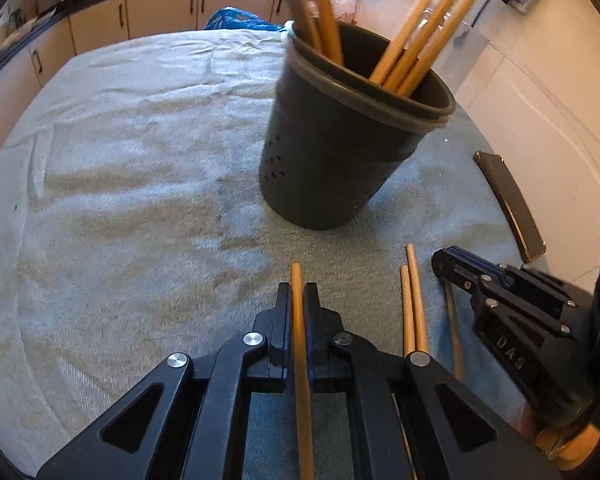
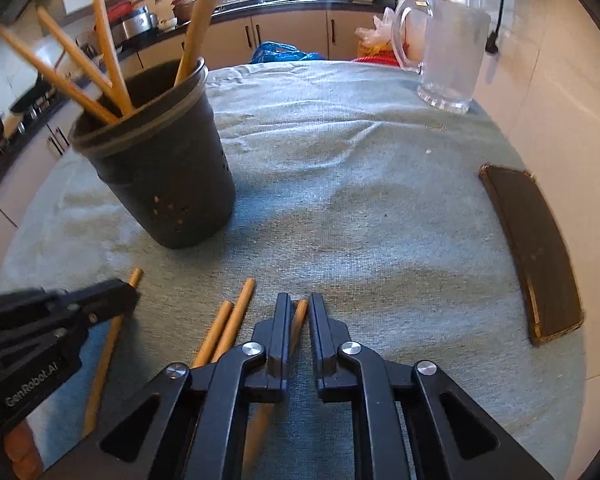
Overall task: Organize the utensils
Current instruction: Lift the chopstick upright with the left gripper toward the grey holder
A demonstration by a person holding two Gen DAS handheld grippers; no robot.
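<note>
A black holder (image 1: 340, 136) with several wooden chopsticks stands on the grey cloth (image 1: 140, 160); it also shows in the right wrist view (image 2: 160, 168). My left gripper (image 1: 299, 292) is shut on a wooden chopstick (image 1: 298, 320) in front of the holder. Two loose chopsticks (image 1: 414, 304) lie to its right. My right gripper (image 2: 300, 304) hangs over another chopstick (image 2: 299, 322), jaws slightly apart around it, not clamped. Two chopsticks (image 2: 228, 328) lie to its left. The left gripper (image 2: 100, 300) with its chopstick (image 2: 108, 344) appears at the left edge.
A flat dark case (image 2: 536, 256) lies at the right edge of the table. A clear glass pitcher (image 2: 448, 48) stands at the back right. A blue bag (image 2: 284, 52) lies at the far edge. Kitchen cabinets (image 1: 160, 12) run behind.
</note>
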